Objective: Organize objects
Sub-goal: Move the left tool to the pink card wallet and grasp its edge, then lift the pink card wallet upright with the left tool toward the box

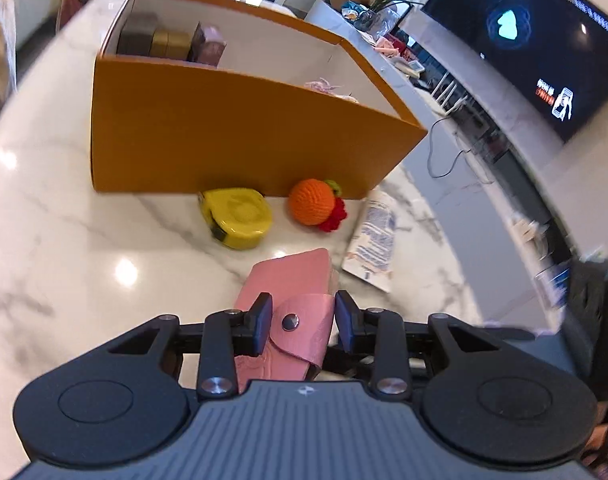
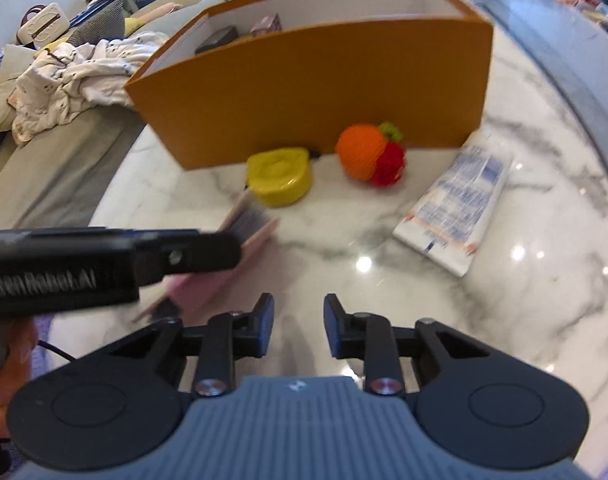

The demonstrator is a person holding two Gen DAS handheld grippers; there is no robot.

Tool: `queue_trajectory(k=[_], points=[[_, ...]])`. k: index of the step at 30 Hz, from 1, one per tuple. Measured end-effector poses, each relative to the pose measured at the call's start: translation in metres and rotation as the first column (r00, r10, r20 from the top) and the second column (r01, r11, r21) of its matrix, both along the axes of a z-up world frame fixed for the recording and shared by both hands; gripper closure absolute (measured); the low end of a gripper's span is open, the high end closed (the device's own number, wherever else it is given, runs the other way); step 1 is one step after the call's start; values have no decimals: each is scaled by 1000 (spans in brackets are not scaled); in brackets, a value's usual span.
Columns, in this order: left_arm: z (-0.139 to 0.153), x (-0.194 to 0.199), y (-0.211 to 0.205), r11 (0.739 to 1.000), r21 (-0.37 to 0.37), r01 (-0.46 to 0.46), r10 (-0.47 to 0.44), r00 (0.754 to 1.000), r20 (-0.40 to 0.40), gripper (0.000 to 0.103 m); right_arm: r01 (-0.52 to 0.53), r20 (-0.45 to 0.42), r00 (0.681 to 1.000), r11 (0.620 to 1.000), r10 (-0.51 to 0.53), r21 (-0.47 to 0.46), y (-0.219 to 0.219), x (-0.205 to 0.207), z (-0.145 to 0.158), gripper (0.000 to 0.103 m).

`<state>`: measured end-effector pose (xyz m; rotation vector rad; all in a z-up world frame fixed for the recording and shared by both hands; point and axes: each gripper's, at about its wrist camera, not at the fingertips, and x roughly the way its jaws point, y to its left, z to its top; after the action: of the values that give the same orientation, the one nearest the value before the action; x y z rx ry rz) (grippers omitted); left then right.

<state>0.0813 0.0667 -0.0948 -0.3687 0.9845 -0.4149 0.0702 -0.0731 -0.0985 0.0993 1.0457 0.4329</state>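
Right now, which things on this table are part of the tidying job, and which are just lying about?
Part of the job:
pink card wallet, clamped in the left gripper
yellow tape measure
crocheted orange
white packet
orange box

Lying about:
crumpled cloth
screen

An orange box [image 2: 323, 92] walls off the far side of the marble tabletop [image 2: 523, 280], its top open. Pressed against its near face sit a yellow tape measure [image 2: 280, 176] and a crocheted orange [image 2: 363, 152], a narrow gap between them. A white packet [image 2: 455, 208] blocks the right. Bare marble lies open ahead of the right tool [image 2: 298, 326]; the left tool [image 2: 184, 256] crowds its left flank.
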Motion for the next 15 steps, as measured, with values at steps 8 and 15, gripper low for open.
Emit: queue_trajectory(k=[8,15], points=[[-4,0,15,994,-76,-73,67,995,-68,63,-14,0,1000,998,14,69,13,-6,8,84],[-18,0,44,960,-211,-184,151,975,-165,62,-12,29,1000,996,9,93,19,-10,20,88]])
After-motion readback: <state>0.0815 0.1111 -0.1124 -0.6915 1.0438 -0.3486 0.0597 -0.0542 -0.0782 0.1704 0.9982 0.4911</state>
